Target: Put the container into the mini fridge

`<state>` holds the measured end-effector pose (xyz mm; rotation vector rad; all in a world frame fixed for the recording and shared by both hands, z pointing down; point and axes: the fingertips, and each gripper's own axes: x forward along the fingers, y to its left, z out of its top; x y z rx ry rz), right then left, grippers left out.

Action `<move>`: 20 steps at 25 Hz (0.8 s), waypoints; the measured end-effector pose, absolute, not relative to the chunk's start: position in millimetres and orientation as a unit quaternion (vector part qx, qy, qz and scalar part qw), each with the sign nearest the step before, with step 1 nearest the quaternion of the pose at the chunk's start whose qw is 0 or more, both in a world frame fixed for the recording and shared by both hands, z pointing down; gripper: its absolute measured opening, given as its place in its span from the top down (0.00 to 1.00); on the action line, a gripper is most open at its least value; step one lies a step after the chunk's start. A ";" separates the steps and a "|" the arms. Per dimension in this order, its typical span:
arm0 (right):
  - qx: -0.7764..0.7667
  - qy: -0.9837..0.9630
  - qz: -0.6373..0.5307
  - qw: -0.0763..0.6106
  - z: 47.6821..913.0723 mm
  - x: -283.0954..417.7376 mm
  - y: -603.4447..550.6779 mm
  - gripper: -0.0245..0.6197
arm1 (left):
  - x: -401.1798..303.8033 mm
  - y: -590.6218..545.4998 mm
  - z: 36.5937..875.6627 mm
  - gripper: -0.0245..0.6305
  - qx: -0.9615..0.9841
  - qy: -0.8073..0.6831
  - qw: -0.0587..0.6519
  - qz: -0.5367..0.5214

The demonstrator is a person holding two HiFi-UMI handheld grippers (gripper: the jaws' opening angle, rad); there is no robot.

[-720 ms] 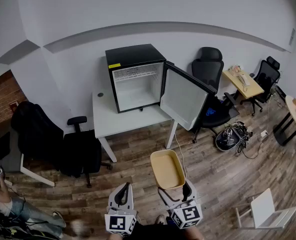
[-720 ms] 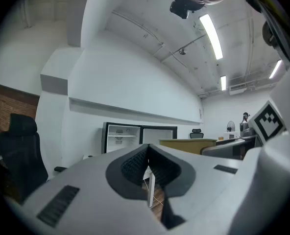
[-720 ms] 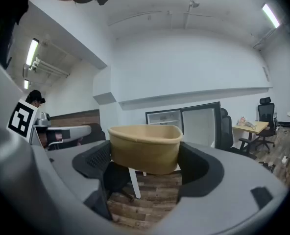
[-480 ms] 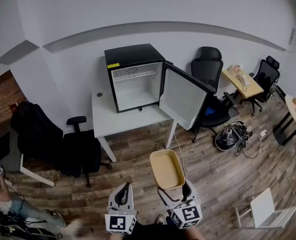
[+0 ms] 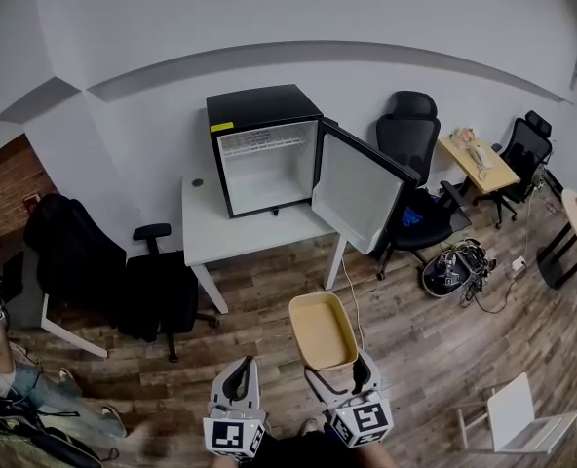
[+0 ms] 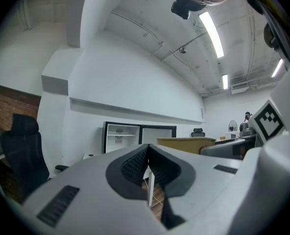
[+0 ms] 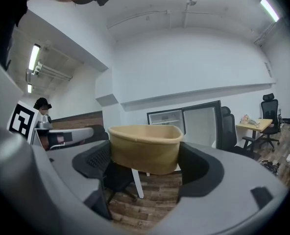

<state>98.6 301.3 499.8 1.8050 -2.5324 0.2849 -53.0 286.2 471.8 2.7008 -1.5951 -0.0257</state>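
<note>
My right gripper (image 5: 339, 378) (image 7: 144, 163) is shut on a tan, empty rectangular container (image 5: 323, 331) (image 7: 145, 146), gripping its near end with the jaws spread wide. The container sticks out ahead of the gripper, over the wooden floor. The black mini fridge (image 5: 266, 150) (image 7: 186, 120) (image 6: 120, 135) stands on a white table (image 5: 250, 232) against the wall, its door (image 5: 359, 191) swung open to the right and its white inside empty. My left gripper (image 5: 238, 380) (image 6: 148, 166) is beside the right one at the bottom of the head view, shut with nothing in it.
Black office chairs (image 5: 157, 291) stand left of the table and another (image 5: 405, 135) right of the fridge. A cable bundle (image 5: 454, 261) lies on the floor at right. A wooden desk (image 5: 479, 162) and a white folding chair (image 5: 518, 412) are at the right. A person (image 5: 6, 378) is at lower left.
The view has shifted slightly; the container sits a little further left and forward in the head view. Both grippers keep their states.
</note>
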 end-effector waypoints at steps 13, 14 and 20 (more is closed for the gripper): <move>0.544 -0.834 0.094 0.007 504.5 128.5 280.4 0.27 | -20.3 279.0 473.7 0.95 0.843 -0.539 0.001 -0.010; 0.543 -0.834 0.097 0.008 505.6 128.6 275.8 0.27 | -20.4 273.8 475.6 0.95 0.842 -0.539 0.004 -0.010; 0.547 -0.831 0.098 0.016 508.5 120.7 222.5 0.27 | -27.7 213.9 476.4 0.95 0.843 -0.537 0.007 -0.012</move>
